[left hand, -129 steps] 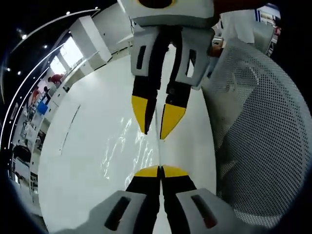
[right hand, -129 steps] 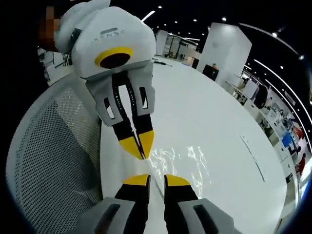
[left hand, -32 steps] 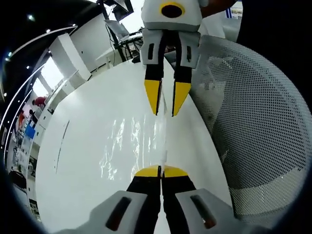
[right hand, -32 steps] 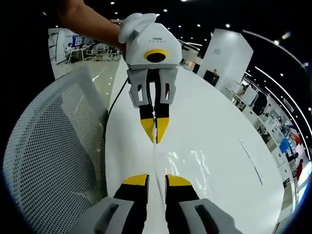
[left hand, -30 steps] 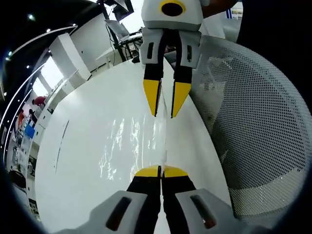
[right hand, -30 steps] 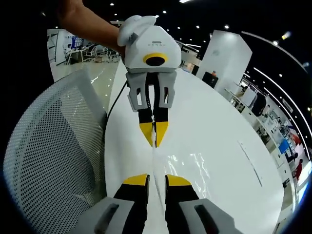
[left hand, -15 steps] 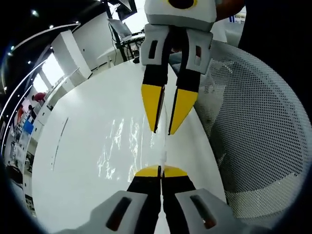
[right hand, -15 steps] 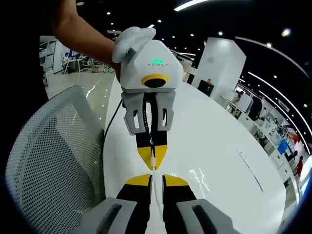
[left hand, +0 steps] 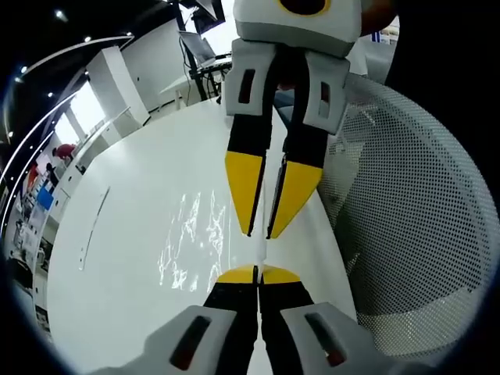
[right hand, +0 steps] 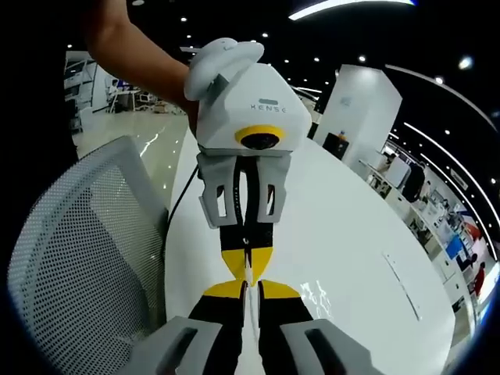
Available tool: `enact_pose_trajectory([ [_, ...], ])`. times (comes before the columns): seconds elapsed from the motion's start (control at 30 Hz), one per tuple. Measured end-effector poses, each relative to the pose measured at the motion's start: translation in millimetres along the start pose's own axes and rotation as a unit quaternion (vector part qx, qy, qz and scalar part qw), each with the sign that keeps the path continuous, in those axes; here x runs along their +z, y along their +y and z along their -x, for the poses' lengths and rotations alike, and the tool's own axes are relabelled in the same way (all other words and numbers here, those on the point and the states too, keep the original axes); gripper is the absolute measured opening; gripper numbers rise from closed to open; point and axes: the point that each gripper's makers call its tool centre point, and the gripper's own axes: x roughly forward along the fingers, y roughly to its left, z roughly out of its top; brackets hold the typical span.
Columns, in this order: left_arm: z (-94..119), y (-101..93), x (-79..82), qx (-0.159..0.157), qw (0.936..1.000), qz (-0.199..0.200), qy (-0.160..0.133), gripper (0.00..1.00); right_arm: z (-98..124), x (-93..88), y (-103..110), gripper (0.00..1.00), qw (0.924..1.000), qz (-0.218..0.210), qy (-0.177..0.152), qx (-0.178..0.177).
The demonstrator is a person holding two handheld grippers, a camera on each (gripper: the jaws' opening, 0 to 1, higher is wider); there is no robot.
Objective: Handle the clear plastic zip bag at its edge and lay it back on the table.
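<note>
The clear plastic zip bag (left hand: 191, 242) lies crinkled on the white table (left hand: 117, 203), and one edge is lifted. My left gripper (left hand: 255, 273) is shut on that edge at the bottom of the left gripper view. It enters the right gripper view from above as the left gripper (right hand: 248, 269), jaws together. My right gripper (right hand: 249, 291) has its jaws a narrow gap apart, with the bag's edge (right hand: 249, 301) running between them. It hangs tip-down in the left gripper view as the right gripper (left hand: 258, 233), just above my left tips. Bag glints (right hand: 316, 297) show beside my right jaws.
A white mesh chair back (left hand: 406, 219) stands close along the table's edge, also seen as the chair back (right hand: 78, 266). A person's arm (right hand: 133, 47) holds the left gripper. A dark cable (right hand: 181, 191) runs along the table (right hand: 351, 226). Desks and people are far behind.
The two grippers have come closer together, tip to tip. My right jaws have narrowed around the bag's edge. My left gripper stays shut on the edge.
</note>
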Motion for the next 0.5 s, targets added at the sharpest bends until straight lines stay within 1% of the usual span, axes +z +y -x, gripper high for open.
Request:
enact_pose_trajectory([
  [0.1,0.1,-0.6,1.6,-0.002,1.0000,0.003,-0.003,0.00,-1.4,0.4,0.4,0.02,1.0000,0.008,0.003,0.003],
  [0.5,-1.6,-1.8,4.2,-0.007,1.0000,0.000,-0.001,0.00,-6.6,1.8,1.9,0.02,0.9997,0.019,0.008,0.013],
])
